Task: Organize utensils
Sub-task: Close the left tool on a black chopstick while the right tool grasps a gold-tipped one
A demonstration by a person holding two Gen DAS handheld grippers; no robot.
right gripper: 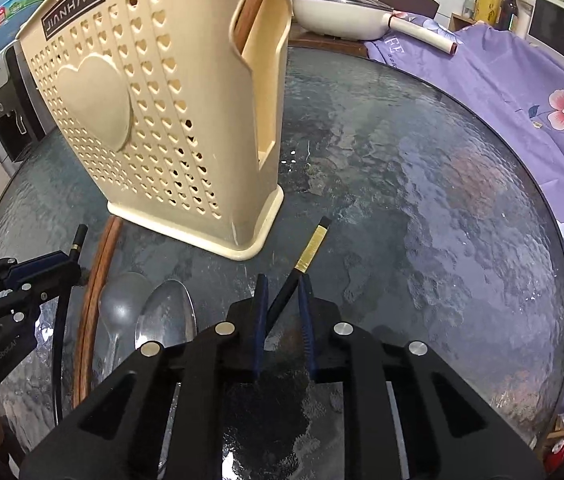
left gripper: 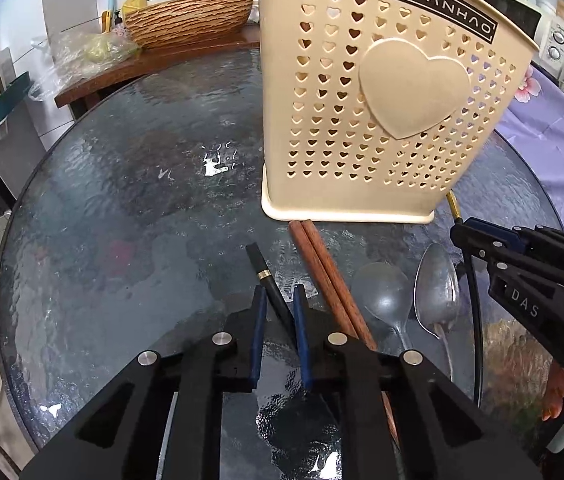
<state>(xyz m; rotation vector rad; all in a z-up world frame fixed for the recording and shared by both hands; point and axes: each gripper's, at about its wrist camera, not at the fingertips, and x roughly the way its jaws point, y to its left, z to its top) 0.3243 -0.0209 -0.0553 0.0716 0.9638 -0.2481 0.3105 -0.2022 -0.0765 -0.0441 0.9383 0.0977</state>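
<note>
A cream plastic utensil holder (left gripper: 378, 100) with heart-shaped holes stands on the round glass table (left gripper: 129, 184); it also shows in the right wrist view (right gripper: 169, 120). My left gripper (left gripper: 279, 296) is shut on a black chopstick (left gripper: 263, 272) with a gold band. My right gripper (right gripper: 284, 284) is shut on another black chopstick (right gripper: 306, 256) with a gold section. A pair of brown wooden chopsticks (left gripper: 330, 276) and two metal spoons (left gripper: 386, 296) (left gripper: 438, 284) lie in front of the holder. The right gripper also shows in the left wrist view (left gripper: 460, 226).
A wooden bowl-shaped basin (left gripper: 189, 16) and a soap bottle (left gripper: 134, 0) sit on a wooden shelf behind the table. A purple flowered cloth (right gripper: 522, 96) covers the right side. A white pan (right gripper: 346, 12) stands behind. A brown utensil stands in the holder's side pocket (right gripper: 255, 16).
</note>
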